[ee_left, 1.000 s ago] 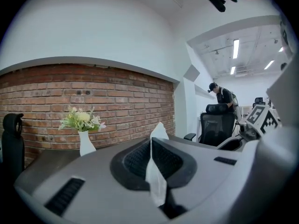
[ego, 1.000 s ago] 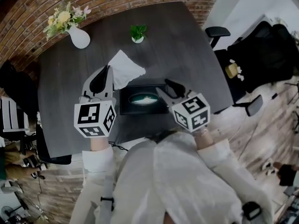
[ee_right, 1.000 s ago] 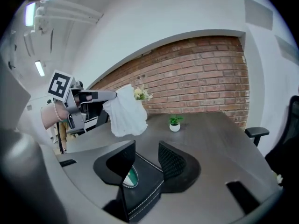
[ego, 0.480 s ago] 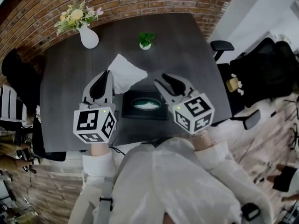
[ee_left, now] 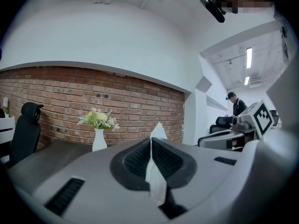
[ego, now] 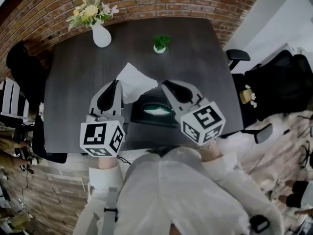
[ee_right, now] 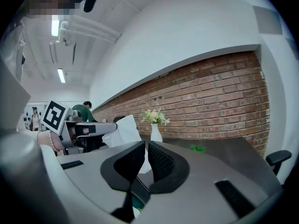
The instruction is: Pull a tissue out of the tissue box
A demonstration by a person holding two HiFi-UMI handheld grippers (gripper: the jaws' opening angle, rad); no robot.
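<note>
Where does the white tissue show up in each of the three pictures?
Head view: the tissue at centre, held up by the left gripper.
Left gripper view: tissue low at centre, pinched between the jaws.
Right gripper view: tissue left of centre.
Shared landmark: the vase of flowers, in all three.

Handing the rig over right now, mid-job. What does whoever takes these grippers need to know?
Left gripper: shut on the tissue, held above the table, up and left of the tissue box in the head view.
Right gripper: raised over the box, jaws have just been closing and are nearly together. The tissue's edge shows in the gap; a pinch is unclear.
Done: the tissue looks clear of the box.
Left: confirm it is free, then set it down.
</note>
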